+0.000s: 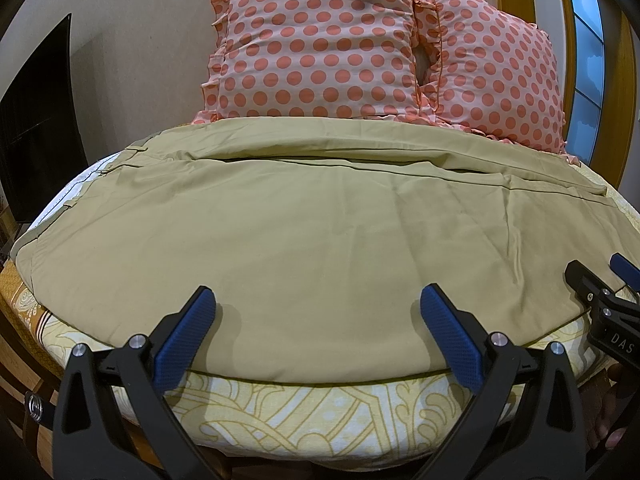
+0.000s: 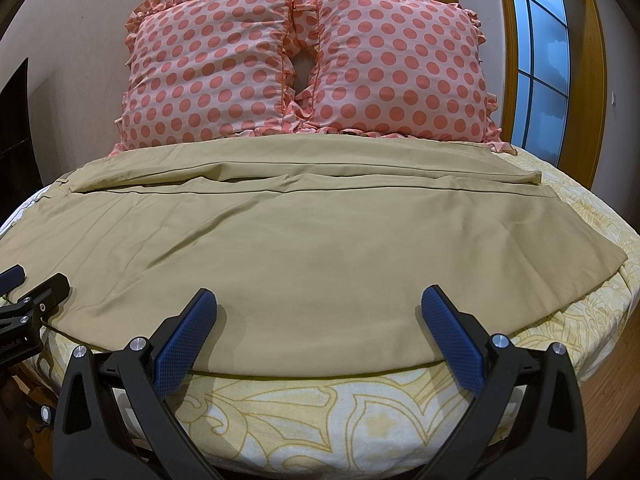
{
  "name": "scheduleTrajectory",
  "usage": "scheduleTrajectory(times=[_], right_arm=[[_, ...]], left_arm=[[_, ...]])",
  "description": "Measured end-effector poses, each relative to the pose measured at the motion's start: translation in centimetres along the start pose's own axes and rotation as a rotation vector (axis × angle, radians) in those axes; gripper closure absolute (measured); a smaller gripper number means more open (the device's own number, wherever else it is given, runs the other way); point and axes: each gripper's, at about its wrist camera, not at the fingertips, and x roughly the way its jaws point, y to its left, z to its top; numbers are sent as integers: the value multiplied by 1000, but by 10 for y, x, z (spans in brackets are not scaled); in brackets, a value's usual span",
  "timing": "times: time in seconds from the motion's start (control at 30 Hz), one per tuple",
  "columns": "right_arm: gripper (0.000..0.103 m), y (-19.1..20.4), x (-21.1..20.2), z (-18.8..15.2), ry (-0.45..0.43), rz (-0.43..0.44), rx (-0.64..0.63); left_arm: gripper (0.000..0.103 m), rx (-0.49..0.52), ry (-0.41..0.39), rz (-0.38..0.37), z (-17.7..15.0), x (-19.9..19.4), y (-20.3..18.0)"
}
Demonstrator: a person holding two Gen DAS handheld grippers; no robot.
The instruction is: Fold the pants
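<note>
Home bedroom: bed [image 2: 360, 408], polka-dot pillows [image 2: 304, 68], window [image 2: 540, 60].

The pants [image 1: 304, 240] lie spread crosswise on the bed [image 1: 320, 412], waist to the left, leg ends to the right, one leg behind the other. Behind them two pillows [image 2: 304, 68] stand side by side against the wall [image 2: 80, 40], touching each other, the far leg reaching their bottom edge. The left gripper [image 1: 316, 320] and right gripper [image 2: 318, 320] sit at the near edge of the bed, side by side, each with its fingers set apart over the near hem. A window [image 2: 540, 60] is off to the right of the pillows.
</note>
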Motion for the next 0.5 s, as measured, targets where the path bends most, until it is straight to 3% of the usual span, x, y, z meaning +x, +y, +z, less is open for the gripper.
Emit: scheduleTrajectory(times=[0.5], right_arm=[[1, -2, 2, -8, -19, 19, -11]], left_arm=[[2, 5, 6, -5, 1, 1, 1]])
